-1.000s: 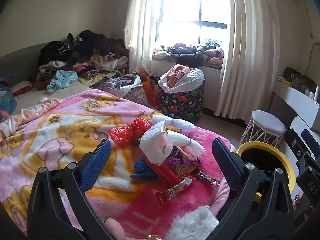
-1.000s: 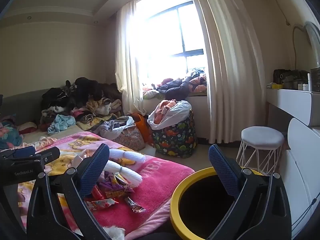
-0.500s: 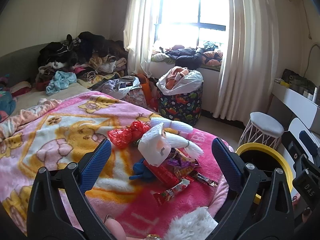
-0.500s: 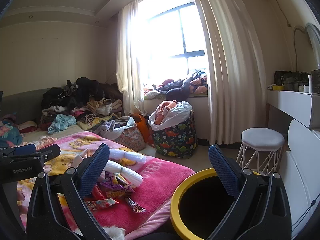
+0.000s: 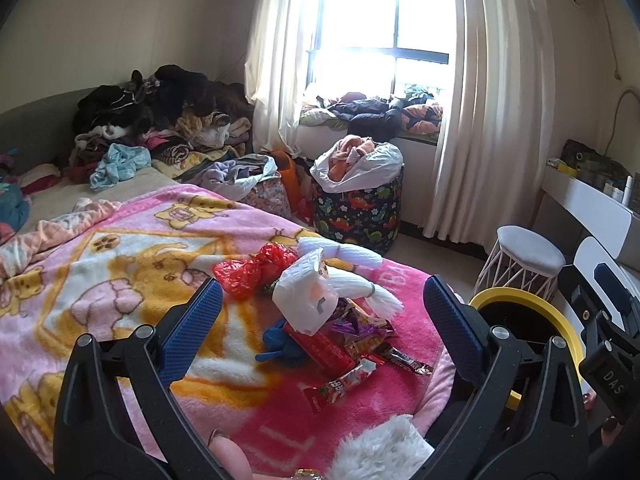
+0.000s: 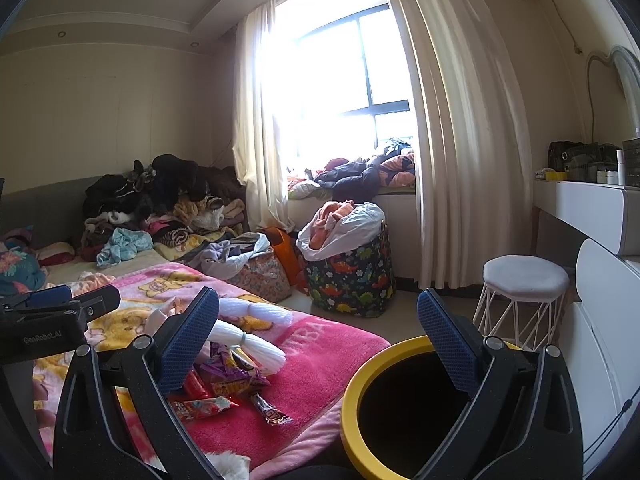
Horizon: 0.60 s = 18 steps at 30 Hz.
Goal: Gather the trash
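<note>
A heap of trash lies on the pink blanket [image 5: 120, 264]: a red plastic bag [image 5: 256, 268], a crumpled white bag [image 5: 308, 300], a blue scrap [image 5: 280, 342], a long red wrapper [image 5: 320, 350] and several snack wrappers [image 5: 368, 336]. In the right wrist view the wrappers [image 6: 224, 384] lie beside the bed's edge. A yellow-rimmed black bin [image 6: 400, 408] stands on the floor to the right of the bed, also the bin [image 5: 516, 312] in the left wrist view. My left gripper [image 5: 320, 316] hovers open above the heap. My right gripper [image 6: 320, 328] is open and empty over the bin's left rim.
A white rope-like bundle [image 5: 352, 264] lies behind the trash. A dinosaur-print hamper [image 6: 352, 276] full of laundry, a white stool [image 6: 524, 280], a white dresser [image 6: 592, 208] and piled clothes [image 5: 160, 120] surround the bed. A fingertip [image 5: 228, 456] shows at the bottom edge.
Both views have drifted slightly, the left camera tilting up a little. Nothing was picked up; both grippers stay open.
</note>
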Tool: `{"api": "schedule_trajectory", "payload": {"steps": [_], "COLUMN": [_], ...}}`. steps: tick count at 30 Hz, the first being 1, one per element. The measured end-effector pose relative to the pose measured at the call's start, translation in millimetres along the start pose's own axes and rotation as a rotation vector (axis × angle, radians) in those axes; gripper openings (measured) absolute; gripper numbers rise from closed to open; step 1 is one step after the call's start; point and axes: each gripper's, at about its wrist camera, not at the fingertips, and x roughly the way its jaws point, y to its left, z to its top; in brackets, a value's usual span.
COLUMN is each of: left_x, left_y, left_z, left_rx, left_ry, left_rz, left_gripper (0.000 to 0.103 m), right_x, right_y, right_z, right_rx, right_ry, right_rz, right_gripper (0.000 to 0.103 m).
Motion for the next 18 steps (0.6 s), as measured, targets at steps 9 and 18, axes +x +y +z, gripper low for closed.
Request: {"api": "schedule_trajectory", "payload": {"steps": [9,18], "left_x": [-3.5,-5.5], "left_y": [-12.8,-16.3], "left_z": [9.6,12.1], "left_rx": [0.003,0.003], "left_ry": [0.003,0.001], "left_rz": [-0.012,-0.014], "left_gripper": [0.092,0.092], "right_x": [0.0,0.3], "right_y": [0.8,0.3], "right_z": [-0.7,-1.0], "right_rx": [-0.001,0.000], "right_ry": [0.000,0.001], "right_rz": [-0.001,-0.002], "right_gripper": [0.097,0.097]}}
